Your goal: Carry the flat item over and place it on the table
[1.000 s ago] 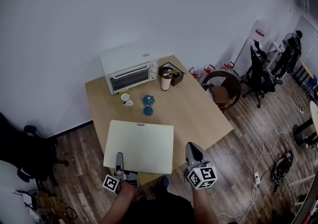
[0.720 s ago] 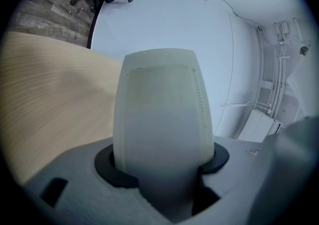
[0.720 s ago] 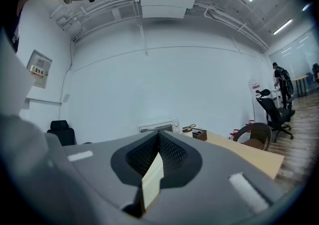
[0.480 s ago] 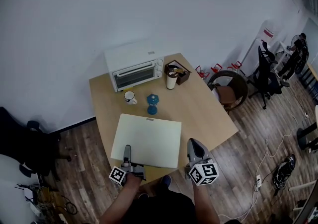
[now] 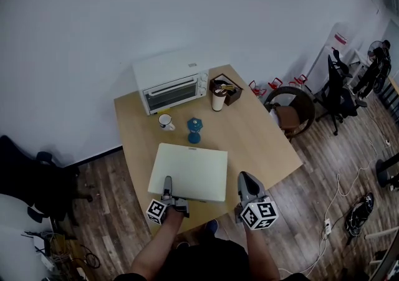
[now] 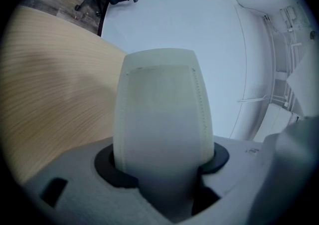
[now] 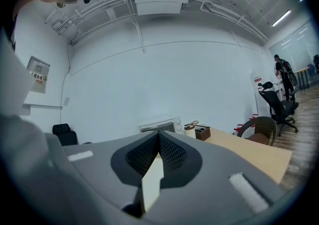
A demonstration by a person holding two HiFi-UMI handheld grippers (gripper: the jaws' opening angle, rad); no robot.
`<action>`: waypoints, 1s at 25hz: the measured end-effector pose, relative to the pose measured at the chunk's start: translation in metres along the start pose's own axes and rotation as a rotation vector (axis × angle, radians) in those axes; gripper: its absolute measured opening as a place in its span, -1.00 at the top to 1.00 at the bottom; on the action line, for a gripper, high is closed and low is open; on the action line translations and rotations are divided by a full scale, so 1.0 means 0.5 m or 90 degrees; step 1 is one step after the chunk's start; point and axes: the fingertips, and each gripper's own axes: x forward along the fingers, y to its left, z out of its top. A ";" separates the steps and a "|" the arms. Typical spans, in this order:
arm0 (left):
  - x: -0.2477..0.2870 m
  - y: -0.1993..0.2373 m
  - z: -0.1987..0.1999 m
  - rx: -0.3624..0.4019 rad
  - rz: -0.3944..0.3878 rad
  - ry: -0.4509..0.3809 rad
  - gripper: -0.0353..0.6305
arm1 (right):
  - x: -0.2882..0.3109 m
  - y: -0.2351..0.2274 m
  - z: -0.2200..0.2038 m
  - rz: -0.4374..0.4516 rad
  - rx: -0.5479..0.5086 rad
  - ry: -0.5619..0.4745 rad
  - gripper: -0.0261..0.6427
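Note:
The flat item is a cream rectangular board [image 5: 190, 171], held level over the near part of the wooden table [image 5: 262, 139]. My left gripper [image 5: 167, 187] is shut on the board's near edge. In the left gripper view the board [image 6: 159, 114] fills the space between the dark pads and runs out ahead over the table [image 6: 50, 84]. My right gripper [image 5: 245, 180] hovers just right of the board's near right corner, apart from it. Its ribbed jaws meet at the tips in the right gripper view [image 7: 159, 141].
At the table's far end stand a white toaster oven [image 5: 171, 83], a white mug [image 5: 166, 123], a small blue object [image 5: 195, 129], a white cup [image 5: 217, 100] and a brown box [image 5: 229, 90]. A round chair [image 5: 290, 108] stands to the right; cables lie on the wood floor.
The board has travelled forward from overhanging the table's near edge to lying over the tabletop. Both grippers came forward with it.

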 end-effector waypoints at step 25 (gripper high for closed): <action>0.097 0.176 0.008 0.015 0.133 -0.004 0.03 | -0.018 -0.003 -0.034 -0.001 0.000 0.039 0.90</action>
